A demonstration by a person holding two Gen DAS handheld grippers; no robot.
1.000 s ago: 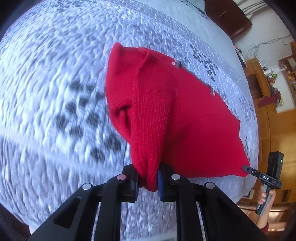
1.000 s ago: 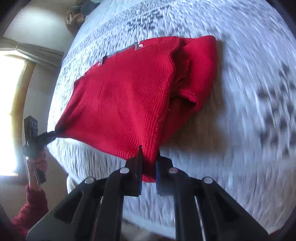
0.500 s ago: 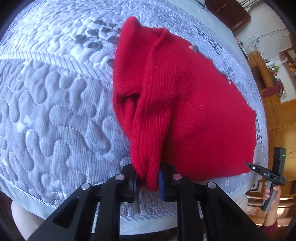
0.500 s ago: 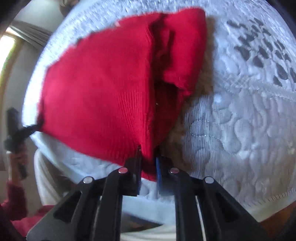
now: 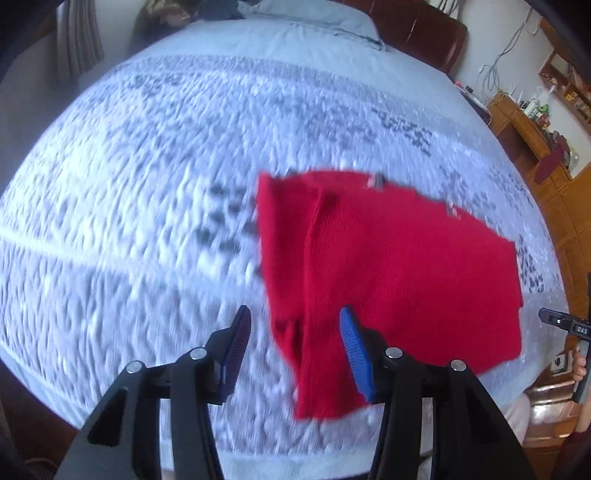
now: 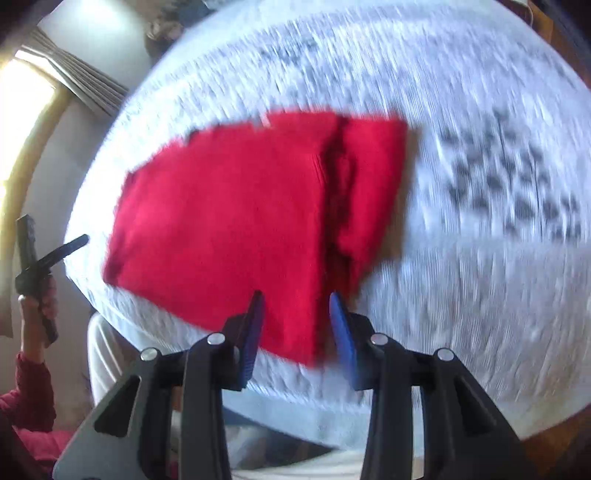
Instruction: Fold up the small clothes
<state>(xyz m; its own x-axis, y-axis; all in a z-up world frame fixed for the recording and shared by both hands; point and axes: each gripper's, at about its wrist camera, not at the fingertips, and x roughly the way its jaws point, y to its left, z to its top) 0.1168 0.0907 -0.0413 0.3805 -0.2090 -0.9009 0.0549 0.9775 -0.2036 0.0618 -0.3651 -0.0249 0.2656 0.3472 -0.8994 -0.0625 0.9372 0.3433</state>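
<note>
A red knitted garment (image 5: 388, 266) lies folded on the pale quilted bed (image 5: 147, 184), near its front edge, with a sleeve fold along its left side. My left gripper (image 5: 294, 317) hovers above the garment's near left corner. Its jaws are opening and the pads stand clear of the cloth seen between them. In the right wrist view the same garment (image 6: 240, 221) lies flat, and my right gripper (image 6: 296, 299) hangs over its near right corner. Its jaws are opening too, with cloth seen between them but not pinched. Each gripper shows in the other's view: right gripper (image 5: 565, 325), left gripper (image 6: 55, 254).
The quilt (image 6: 480, 110) spreads wide around the garment. A dark headboard (image 5: 417, 29) and pillows sit at the far end. Wooden cabinets (image 5: 535, 129) stand to the right, and a curtained window (image 6: 74, 81) to the left. A hand in a red sleeve (image 6: 33, 369) holds the left gripper.
Both grippers were shut on the garment's near corners and have let go. They have lifted away, and the garment now lies flat on the bed.
</note>
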